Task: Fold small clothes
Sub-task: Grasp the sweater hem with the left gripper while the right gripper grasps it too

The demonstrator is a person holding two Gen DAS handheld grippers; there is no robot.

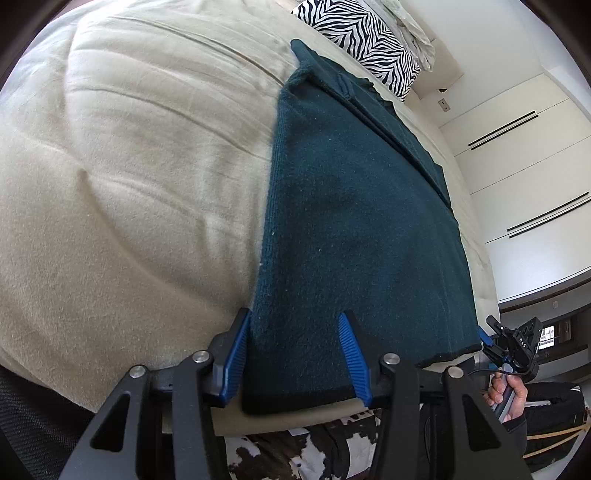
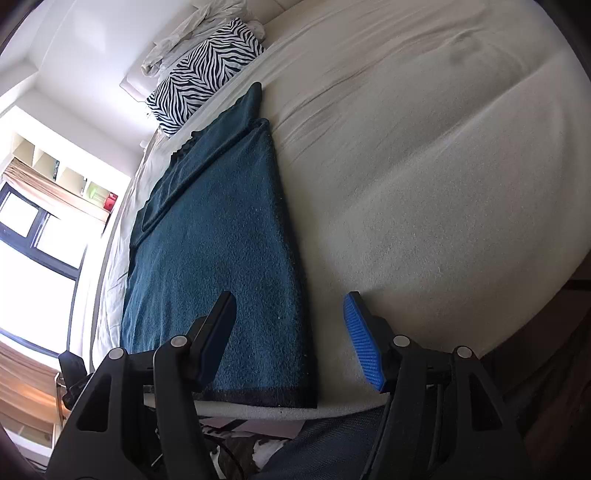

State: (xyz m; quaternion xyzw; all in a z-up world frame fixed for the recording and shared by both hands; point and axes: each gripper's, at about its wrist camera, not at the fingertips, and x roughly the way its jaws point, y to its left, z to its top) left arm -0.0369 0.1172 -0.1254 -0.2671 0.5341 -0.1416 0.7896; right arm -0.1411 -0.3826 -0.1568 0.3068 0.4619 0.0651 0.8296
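Observation:
A dark teal fleece garment (image 1: 351, 221) (image 2: 221, 240) lies flat on the bed, folded lengthwise, its black-trimmed hem at the near edge. My left gripper (image 1: 295, 354) stands open over the hem's left corner: one blue pad sits beside the garment's left edge, the other rests over the cloth. My right gripper (image 2: 291, 332) is open at the hem's right corner, with its left finger above the fleece and its right finger above the blanket. Neither pair of pads pinches the cloth. The right gripper also shows in the left wrist view (image 1: 491, 343), held by a hand (image 1: 506, 395).
A cream blanket (image 1: 129, 184) (image 2: 406, 184) covers the bed. A zebra-print pillow (image 1: 362, 40) (image 2: 207, 74) and crumpled white cloth (image 2: 192, 29) lie at the far end. White wardrobe doors (image 1: 517, 166) stand beside the bed, a window (image 2: 37, 258) opposite. A cowhide-patterned rug (image 1: 295, 454) lies below.

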